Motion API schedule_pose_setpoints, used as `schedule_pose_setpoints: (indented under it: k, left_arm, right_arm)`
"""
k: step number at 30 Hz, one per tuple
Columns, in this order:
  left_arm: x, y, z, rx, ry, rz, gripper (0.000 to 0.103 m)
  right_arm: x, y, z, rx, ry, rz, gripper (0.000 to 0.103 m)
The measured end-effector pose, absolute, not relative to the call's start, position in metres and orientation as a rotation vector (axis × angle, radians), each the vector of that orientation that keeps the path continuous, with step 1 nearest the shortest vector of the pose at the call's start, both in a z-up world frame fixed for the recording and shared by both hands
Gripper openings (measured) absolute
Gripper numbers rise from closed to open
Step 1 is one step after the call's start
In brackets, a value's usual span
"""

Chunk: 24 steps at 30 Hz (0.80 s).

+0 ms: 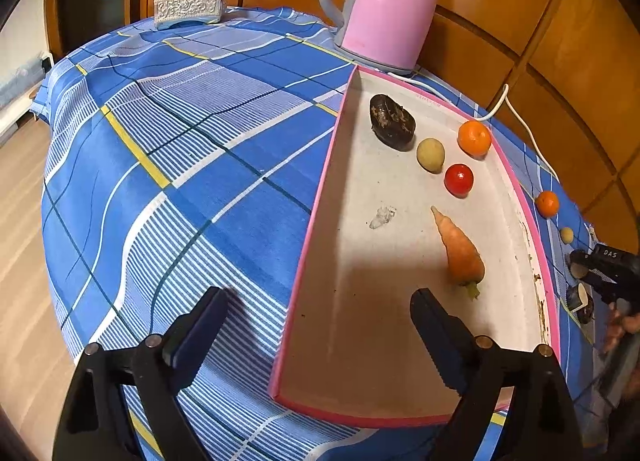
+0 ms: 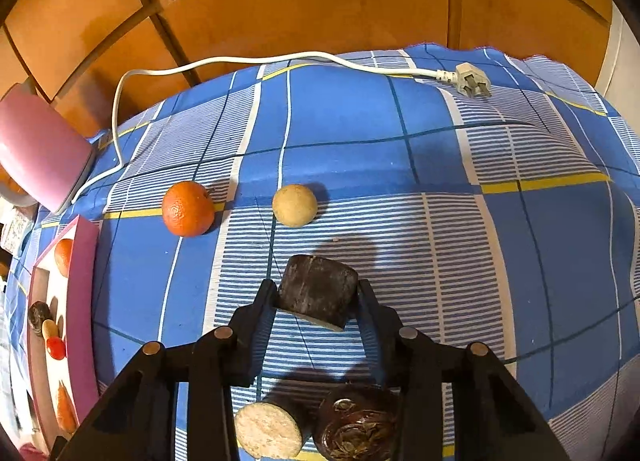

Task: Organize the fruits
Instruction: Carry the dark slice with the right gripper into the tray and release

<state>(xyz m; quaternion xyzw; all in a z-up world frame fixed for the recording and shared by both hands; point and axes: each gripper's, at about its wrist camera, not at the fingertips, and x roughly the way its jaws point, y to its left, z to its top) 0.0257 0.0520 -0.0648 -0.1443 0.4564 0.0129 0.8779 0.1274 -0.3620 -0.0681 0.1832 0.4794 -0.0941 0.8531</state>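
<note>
Five items already lie in the pink-rimmed tray [image 1: 320, 197], which sits on the checked blue cloth [image 1: 192, 149] near the table's back edge, beside the pink kettle [image 1: 384, 9]. Reading left to right in my left wrist view: my left gripper [image 1: 320, 321] hangs with its fingers wide and empty, one finger over the cloth and one over the tray's near end. Inside the tray come a dark rough lump [image 1: 392, 121], a pale yellow round fruit [image 1: 431, 154], a glossy red tomato-like fruit [image 1: 459, 179], a carrot [image 1: 460, 247] with its tip pointing to the back, and an orange [image 1: 474, 137] against the tray's right wall.

To the right of the tray, on bare cloth, a second orange [image 2: 187, 208] and a beige ball-shaped fruit [image 2: 295, 205] wait untouched, well apart from one another. My right gripper [image 2: 316, 297] has its fingers narrowed onto a dark brown cut chunk [image 2: 318, 293], flat-faced and dull-skinned, which I judge slightly tilted in the grip. Nearer the table's front edge lie a pale-faced cut piece [image 2: 268, 431] and a dark seedy husk [image 2: 356, 423].

I judge the sorting about half done, with five pieces left.
</note>
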Motion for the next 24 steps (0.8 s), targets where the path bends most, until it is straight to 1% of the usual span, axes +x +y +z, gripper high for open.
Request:
schedule_pose_setpoints:
  k: [5, 10, 18, 24]
  left_arm:
    - [0.026, 0.051, -0.065, -0.299, 0.958, 0.026, 0.095]
    - [0.025, 0.052, -0.066, -0.307, 0.961, 0.024, 0.095]
    - [0.022, 0.054, -0.066, -0.319, 0.966, 0.02, 0.095]
    - [0.021, 0.054, -0.066, -0.318, 0.967, 0.02, 0.095]
  right_arm:
    - [0.116, -0.353, -0.047, 0.372, 0.941, -0.149, 0.04]
    - [0.105, -0.311, -0.022, 0.318, 0.907, 0.041, 0.04]
    - [0.098, -0.222, -0.016, 0.214, 0.961, 0.327, 0.04]
    - [0.096, -0.182, -0.018, 0.172, 0.984, 0.409, 0.041]
